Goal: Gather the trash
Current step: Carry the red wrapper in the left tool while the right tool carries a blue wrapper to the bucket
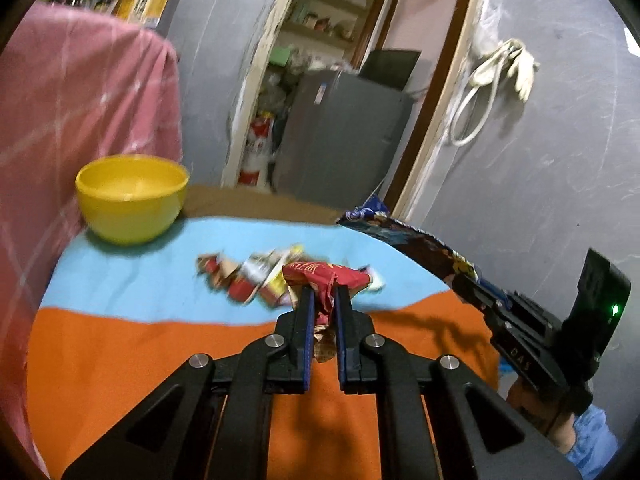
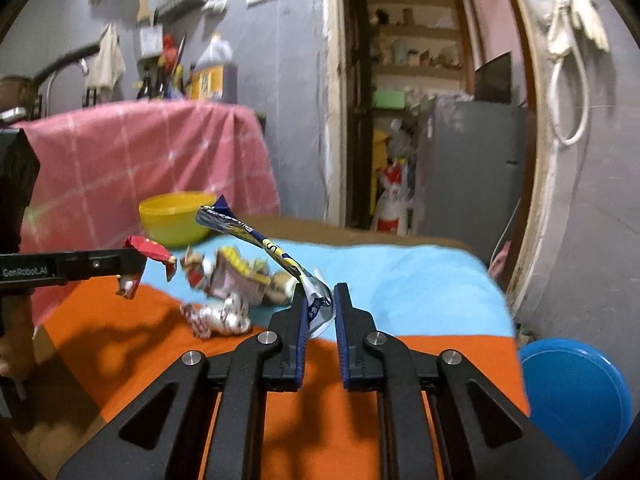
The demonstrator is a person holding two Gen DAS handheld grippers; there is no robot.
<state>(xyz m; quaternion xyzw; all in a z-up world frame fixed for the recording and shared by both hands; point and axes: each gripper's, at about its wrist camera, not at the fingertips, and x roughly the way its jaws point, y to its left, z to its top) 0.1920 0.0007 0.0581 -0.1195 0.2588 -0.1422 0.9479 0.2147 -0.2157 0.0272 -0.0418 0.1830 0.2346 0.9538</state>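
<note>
left gripper (image 1: 324,292) pinches a red wrapper (image 1: 326,278), right gripper (image 2: 320,296) pinches a blue wrapper (image 2: 256,238).

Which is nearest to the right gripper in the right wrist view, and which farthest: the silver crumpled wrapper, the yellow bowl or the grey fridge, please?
1. Silver crumpled wrapper, on the orange cloth just left of the right gripper.
2. Yellow bowl, farther back on the left, by the pink cloth.
3. Grey fridge, beyond the doorway at the back right.
</note>
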